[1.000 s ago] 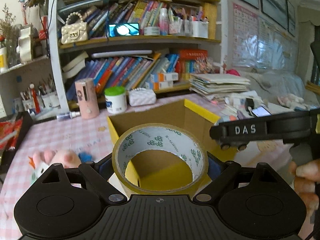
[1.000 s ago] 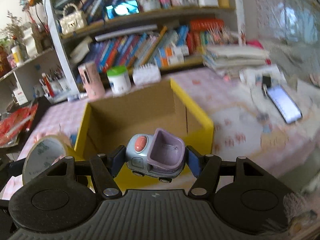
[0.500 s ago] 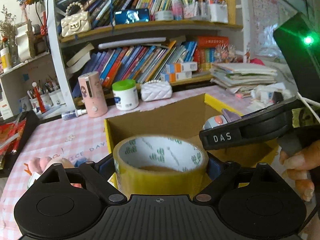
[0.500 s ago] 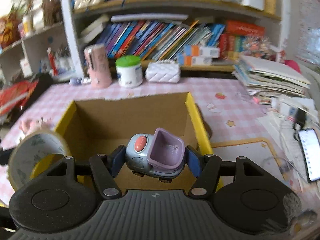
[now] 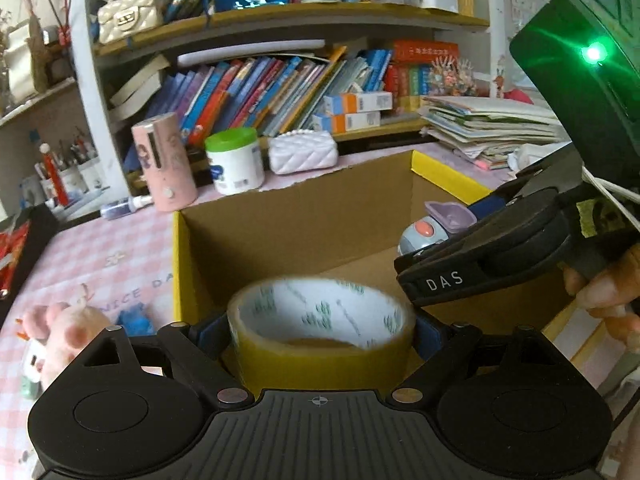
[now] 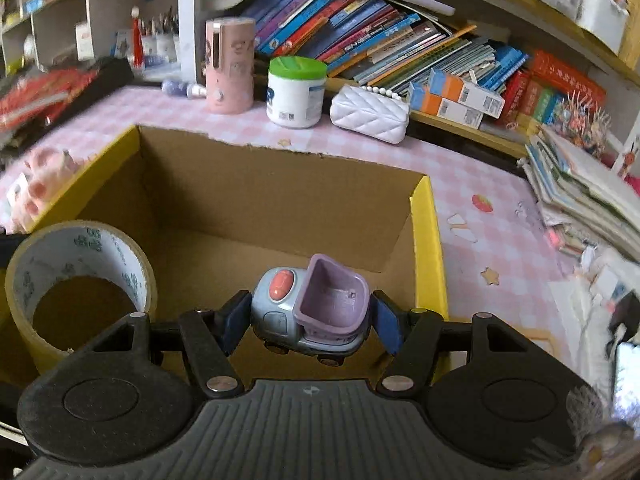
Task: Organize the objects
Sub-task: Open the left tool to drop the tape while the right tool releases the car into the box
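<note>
Yellowish tape roll [image 5: 320, 332] clamped between left tool [image 5: 320, 330] pads, above cardboard box [image 5: 296, 216].

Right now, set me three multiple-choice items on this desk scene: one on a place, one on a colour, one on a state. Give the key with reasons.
1. Where is the white quilted purse?
A. inside the cardboard box
B. on the pink checked cloth beyond the box, right of the white jar
C. on the top shelf

2. What colour is the lid of the white jar?
A. green
B. red
C. black

3. What is the right claw doing?
A. hanging open with nothing in it
B. gripping the tape roll
C. gripping the toy car above the cardboard box

Key:
1 B, it lies on the cloth behind the cardboard box, beside the jar.
2 A, the cap on top is plainly green.
3 C, its pads press both sides of the toy car, while the tape roll sits in the left claw.
</note>
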